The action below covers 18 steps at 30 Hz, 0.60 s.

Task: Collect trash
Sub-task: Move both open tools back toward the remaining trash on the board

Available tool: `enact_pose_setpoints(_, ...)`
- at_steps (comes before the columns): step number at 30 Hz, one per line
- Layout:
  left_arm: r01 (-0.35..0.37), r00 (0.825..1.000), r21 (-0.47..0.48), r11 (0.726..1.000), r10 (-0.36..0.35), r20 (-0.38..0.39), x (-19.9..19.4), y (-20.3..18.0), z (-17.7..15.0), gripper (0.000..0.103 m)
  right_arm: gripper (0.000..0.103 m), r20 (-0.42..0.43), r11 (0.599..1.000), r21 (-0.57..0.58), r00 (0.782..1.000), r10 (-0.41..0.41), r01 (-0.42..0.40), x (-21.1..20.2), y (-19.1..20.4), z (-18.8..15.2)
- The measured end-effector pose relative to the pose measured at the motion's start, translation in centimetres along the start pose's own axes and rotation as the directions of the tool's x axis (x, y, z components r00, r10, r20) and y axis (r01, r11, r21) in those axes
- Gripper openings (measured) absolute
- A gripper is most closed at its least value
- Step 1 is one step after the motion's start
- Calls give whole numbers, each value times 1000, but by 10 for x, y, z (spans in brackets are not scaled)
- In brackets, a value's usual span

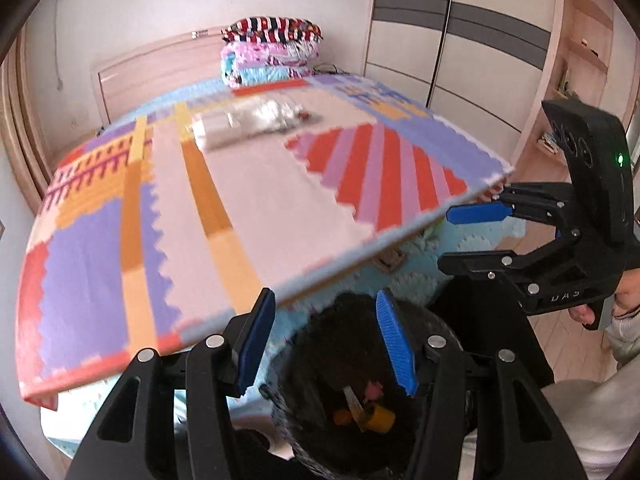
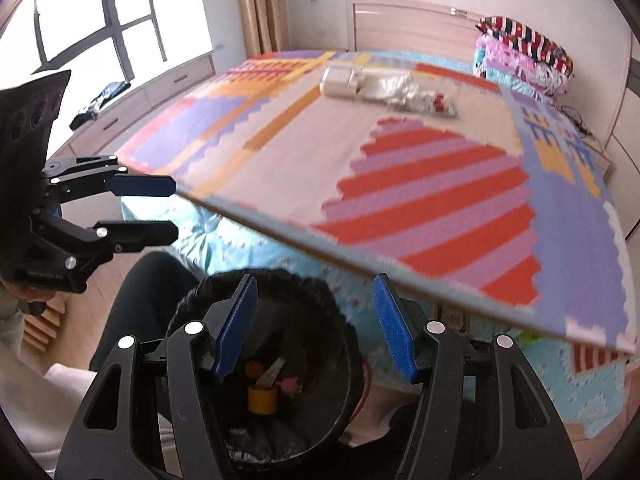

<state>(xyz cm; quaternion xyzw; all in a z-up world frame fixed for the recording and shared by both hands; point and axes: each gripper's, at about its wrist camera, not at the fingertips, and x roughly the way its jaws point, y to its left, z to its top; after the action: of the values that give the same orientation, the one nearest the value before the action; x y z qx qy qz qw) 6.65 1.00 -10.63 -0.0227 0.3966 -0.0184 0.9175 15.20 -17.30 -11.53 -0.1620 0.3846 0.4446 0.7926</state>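
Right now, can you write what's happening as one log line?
left gripper: open, empty | right gripper: open, empty | foam mat: tilted | trash bin: below mat edge, scraps inside | wrappers: on mat

A colourful foam puzzle mat (image 1: pixel 248 200) covers the bed (image 2: pixel 256 248), overhanging the turquoise bedding along the near edge. At the head of the bed, by the pale wooden headboard (image 1: pixel 160 68), sits a stack of folded blankets (image 1: pixel 272 56) topped with a striped pillow (image 2: pixel 524 44). A wardrobe (image 1: pixel 460 40) with grey bands stands past the far right corner. A window (image 2: pixel 100 12) with beige curtains (image 2: pixel 260 4) faces the left edge.
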Motion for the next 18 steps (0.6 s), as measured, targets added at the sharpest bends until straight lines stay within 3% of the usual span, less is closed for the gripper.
enact_pose_setpoints(14,-54,997,-45,998,56,54,25,46,67,51,60,61,1000,5,998,-23,22,11,-30,54)
enact_pose_setpoints(15,-66,996,-52,996,69,56,29,50,71,54,60,64,1000,6,998,-23,23,13,-32,57)
enact_pose_setpoints(16,-85,995,-58,995,88,56,34,53,76,64,60,65,1000,7,998,-25,25,16,-35,62)
enact_pose_setpoints(18,-123,990,-80,989,128,53,44,61,86,67,60,70,1000,10,997,-28,27,19,-40,69)
